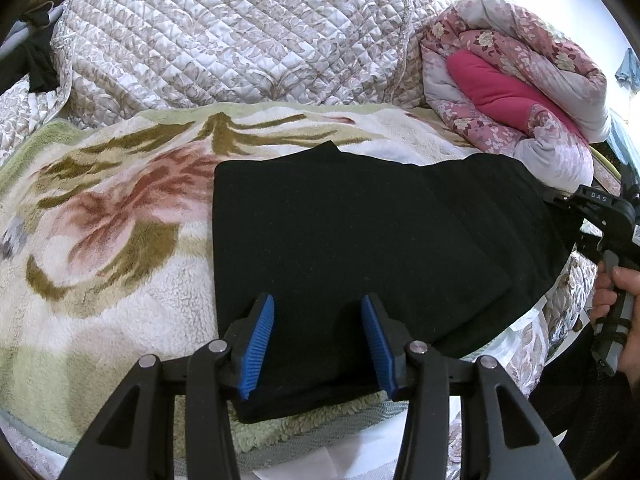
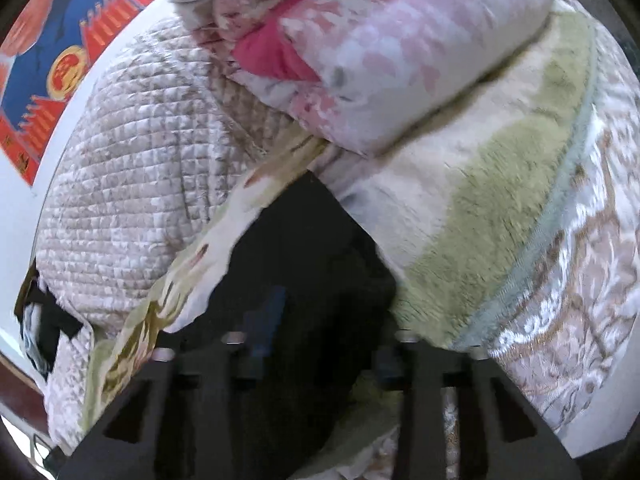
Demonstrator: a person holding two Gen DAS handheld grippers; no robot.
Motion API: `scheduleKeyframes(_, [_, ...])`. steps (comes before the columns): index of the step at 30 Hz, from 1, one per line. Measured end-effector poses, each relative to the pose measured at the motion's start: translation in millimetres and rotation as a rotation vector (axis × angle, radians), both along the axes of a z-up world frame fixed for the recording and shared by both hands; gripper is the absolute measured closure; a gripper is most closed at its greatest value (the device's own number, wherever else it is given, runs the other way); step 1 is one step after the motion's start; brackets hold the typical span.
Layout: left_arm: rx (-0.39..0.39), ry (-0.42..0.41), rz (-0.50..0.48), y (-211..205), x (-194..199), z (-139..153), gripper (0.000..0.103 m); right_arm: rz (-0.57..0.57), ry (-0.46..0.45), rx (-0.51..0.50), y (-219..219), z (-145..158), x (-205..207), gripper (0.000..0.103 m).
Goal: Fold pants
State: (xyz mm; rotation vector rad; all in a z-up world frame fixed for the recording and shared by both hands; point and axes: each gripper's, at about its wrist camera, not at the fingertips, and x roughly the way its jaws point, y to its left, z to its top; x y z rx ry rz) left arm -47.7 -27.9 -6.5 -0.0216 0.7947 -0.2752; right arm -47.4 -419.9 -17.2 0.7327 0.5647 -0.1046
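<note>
Black pants (image 1: 352,248) lie folded in layers on a fluffy floral blanket (image 1: 104,216). My left gripper (image 1: 318,344) is open, its blue pads (image 1: 260,344) spread just above the near edge of the pants, holding nothing. My right gripper shows at the far right of the left wrist view (image 1: 600,208), at the right end of the pants, held by a hand. The right wrist view is blurred: the black pants (image 2: 304,264) fill the space ahead of my right gripper (image 2: 316,344), and its blue pads (image 2: 264,320) look spread apart.
A quilted beige cover (image 1: 240,36) is heaped behind the blanket. A rolled pink floral duvet (image 1: 516,80) lies at the back right, close to the pants. The bed edge runs along the near side. A red and blue poster (image 2: 60,60) hangs on the wall.
</note>
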Motion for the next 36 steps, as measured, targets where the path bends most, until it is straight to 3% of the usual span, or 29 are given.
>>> scheduleKeyframes(7, [-0.009, 0.007, 0.031, 2, 1, 12, 0.054, 0.046, 0.010, -0.084, 12, 21, 6, 0.079])
scheduleKeyframes(16, [0.004, -0.021, 0.079, 14, 1, 24, 0.054, 0.177, -0.058, -0.218, 58, 72, 12, 0.081])
scheduleKeyframes(25, [-0.015, -0.015, 0.190, 48, 4, 31, 0.054, 0.422, -0.144, -0.297, 150, 111, 29, 0.081])
scheduleKeyframes(30, [-0.046, -0.010, 0.286, 80, 5, 33, 0.054, 0.579, -0.143, -0.323, 211, 99, 38, 0.081])
scheduleKeyframes(36, [-0.083, -0.002, 0.364, 107, 3, 33, 0.054, 0.804, -0.031, -0.384, 282, 42, 45, 0.081])
